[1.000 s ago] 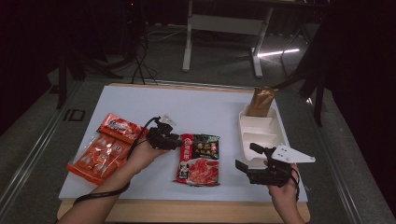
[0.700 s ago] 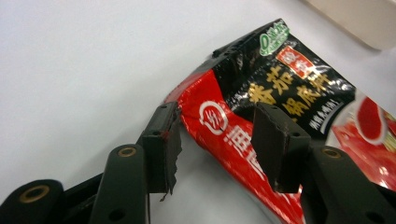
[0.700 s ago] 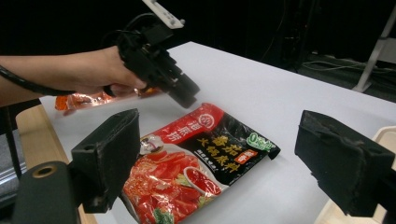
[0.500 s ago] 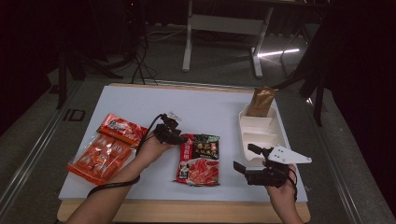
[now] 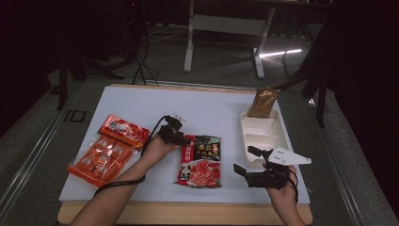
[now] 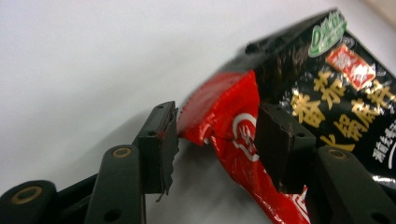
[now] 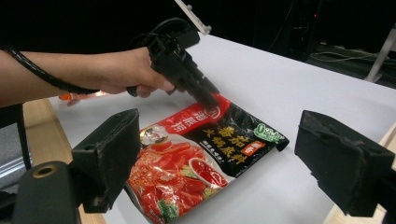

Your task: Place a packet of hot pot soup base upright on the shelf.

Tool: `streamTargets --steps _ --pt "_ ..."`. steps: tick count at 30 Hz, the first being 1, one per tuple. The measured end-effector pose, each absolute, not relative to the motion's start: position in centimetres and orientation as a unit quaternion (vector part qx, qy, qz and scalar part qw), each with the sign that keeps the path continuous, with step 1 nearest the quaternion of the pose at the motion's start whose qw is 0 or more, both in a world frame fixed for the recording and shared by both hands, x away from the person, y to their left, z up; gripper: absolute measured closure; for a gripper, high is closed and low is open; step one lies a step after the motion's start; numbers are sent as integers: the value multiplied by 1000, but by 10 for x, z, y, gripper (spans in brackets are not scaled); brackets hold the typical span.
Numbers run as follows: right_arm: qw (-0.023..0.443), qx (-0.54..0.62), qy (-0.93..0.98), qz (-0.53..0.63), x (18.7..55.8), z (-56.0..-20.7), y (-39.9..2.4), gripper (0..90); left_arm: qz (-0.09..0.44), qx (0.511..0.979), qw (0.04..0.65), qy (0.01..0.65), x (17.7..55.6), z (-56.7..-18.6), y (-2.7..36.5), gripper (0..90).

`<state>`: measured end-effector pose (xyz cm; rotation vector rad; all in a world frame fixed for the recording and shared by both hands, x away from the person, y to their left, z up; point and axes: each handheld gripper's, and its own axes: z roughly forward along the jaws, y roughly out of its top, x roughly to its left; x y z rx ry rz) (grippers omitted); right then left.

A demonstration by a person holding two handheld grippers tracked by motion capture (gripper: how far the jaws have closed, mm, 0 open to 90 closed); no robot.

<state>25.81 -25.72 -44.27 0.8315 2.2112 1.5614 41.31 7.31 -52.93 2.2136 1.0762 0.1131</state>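
Between left tool (image 6: 217, 144) pads, glossy crinkled sauce packet (image 6: 299, 107) corner.

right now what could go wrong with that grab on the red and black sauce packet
The left gripper has its fingers astride only the crumpled top corner of the sauce packet, and they have just been opening, so the corner may slip free or tear when lifted. The packet is long and floppy; hanging from one corner it could swing into the white tray or the right gripper waiting open nearby.

Overhead and jaw-mounted views, shared sauce packet (image 5: 201, 161)
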Motion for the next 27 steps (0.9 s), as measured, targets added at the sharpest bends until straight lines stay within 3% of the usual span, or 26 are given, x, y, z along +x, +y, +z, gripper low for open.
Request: streamTargets --steps 3,5,13,27 --pt "152 290 772 545 258 -443 -257 141 37 853 325 407 413 -533 70 558" --pt "153 289 772 545 259 -443 -256 141 30 852 326 408 412 -533 69 647" --pt "149 289 772 545 259 -443 -256 142 12 835 351 424 411 -533 70 825" --pt "164 288 780 532 260 -442 -259 136 40 823 411 390 391 -492 63 867"
